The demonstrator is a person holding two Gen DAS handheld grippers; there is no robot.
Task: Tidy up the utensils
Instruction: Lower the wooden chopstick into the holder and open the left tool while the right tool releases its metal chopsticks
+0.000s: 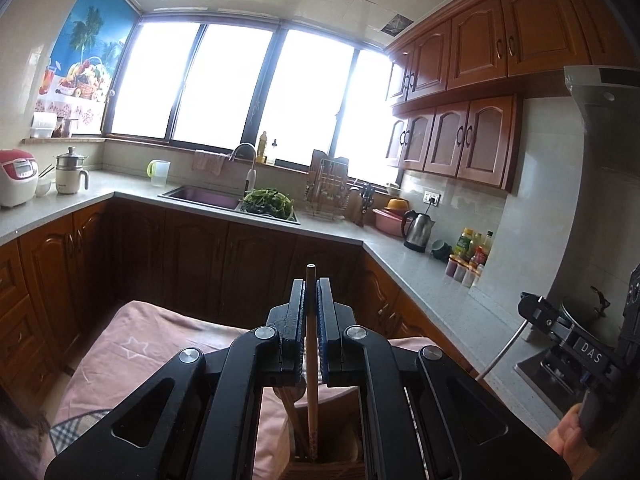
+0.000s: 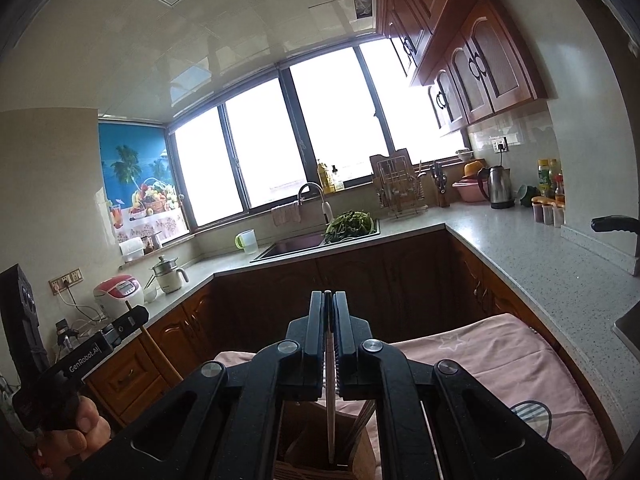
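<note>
My left gripper (image 1: 311,284) is shut on a wooden chopstick (image 1: 311,360) that stands upright, its lower end down in a brown utensil holder (image 1: 320,468) below the fingers. Another dark utensil (image 1: 290,412) leans in the same holder. My right gripper (image 2: 328,296) is shut on a thin metal utensil handle (image 2: 330,400), whose lower end reaches into the holder (image 2: 316,468). Dark sticks (image 2: 362,420) lean in the holder beside it. The left gripper also shows at the left of the right wrist view (image 2: 134,318); the right gripper shows at the right of the left wrist view (image 1: 528,308).
The holder stands on a pink cloth (image 1: 140,344) over a low surface. A grey counter (image 2: 520,248) runs around the kitchen with a sink (image 1: 200,194), greens (image 1: 268,200), a dish rack (image 1: 326,192), a kettle (image 1: 416,228), bottles (image 1: 470,244) and a rice cooker (image 1: 16,176).
</note>
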